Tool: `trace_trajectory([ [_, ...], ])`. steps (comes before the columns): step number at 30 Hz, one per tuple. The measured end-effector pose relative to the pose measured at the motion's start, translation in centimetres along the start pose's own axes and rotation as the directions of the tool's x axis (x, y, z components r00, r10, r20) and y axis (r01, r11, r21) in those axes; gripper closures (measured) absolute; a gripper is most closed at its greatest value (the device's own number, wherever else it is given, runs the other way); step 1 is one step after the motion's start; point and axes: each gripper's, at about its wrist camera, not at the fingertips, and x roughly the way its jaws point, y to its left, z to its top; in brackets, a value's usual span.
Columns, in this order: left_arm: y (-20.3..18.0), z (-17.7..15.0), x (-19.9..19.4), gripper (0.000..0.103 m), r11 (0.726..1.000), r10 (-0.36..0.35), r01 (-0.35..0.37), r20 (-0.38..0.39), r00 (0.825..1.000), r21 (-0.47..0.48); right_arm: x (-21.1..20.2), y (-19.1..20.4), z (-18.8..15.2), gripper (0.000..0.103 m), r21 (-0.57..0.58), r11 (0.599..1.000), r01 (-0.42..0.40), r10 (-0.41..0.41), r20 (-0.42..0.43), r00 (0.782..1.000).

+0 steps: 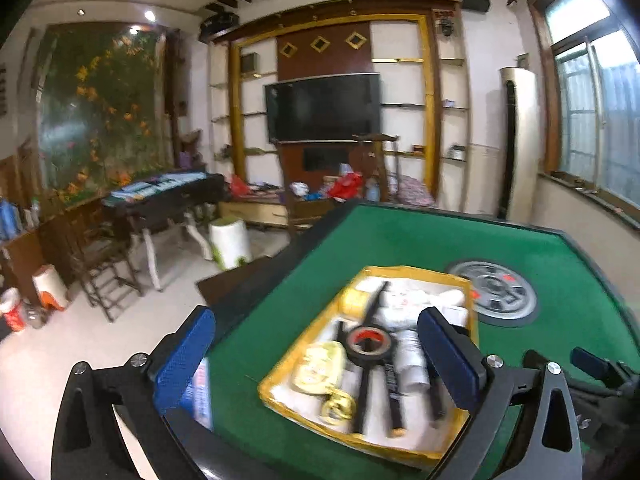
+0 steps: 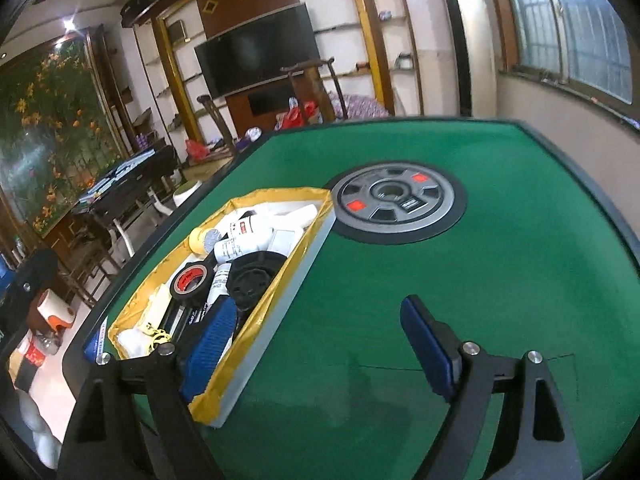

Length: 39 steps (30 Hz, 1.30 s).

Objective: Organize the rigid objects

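The yellow-rimmed tray [image 2: 280, 280] on the green table [image 2: 500, 260], at nine o'clock from the grey hub [image 2: 396, 202], holds a tape roll [image 2: 191, 280], bottles and tools, while left gripper [image 1: 316, 356] and right gripper [image 2: 320, 332] gape wide, gripping nothing.

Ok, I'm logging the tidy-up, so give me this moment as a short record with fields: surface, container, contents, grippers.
surface: green felt table with a round grey centre plate
container: yellow-lined box on the table, beside the plate
contents: tape roll, black round part, white bottles, yellow padlock, long black tool
left gripper: open, nothing held
right gripper: open, nothing held
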Motion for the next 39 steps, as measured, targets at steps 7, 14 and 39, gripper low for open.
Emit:
trace_trajectory([
  [7,-0.2,-0.3,-1.4,0.001,0.998,-0.056,0.056,-0.001,0.998,-0.027,-3.1,0.6,-1.1,0.001,-0.067,0.994,0.09,-0.079,0.142,0.987],
  [14,-0.3,-0.5,-1.3,0.001,0.997,-0.068,0.067,-0.064,0.996,-0.026,-3.8,1.1,-2.1,0.0,-0.127,0.986,0.106,-0.078,0.206,0.975],
  [39,0.2,-2.6,0.3,0.001,1.0,-0.031,0.03,-0.148,0.989,-0.008,-2.7,3.7,-5.7,0.0,-0.227,0.943,0.243,-0.182,0.259,0.949],
])
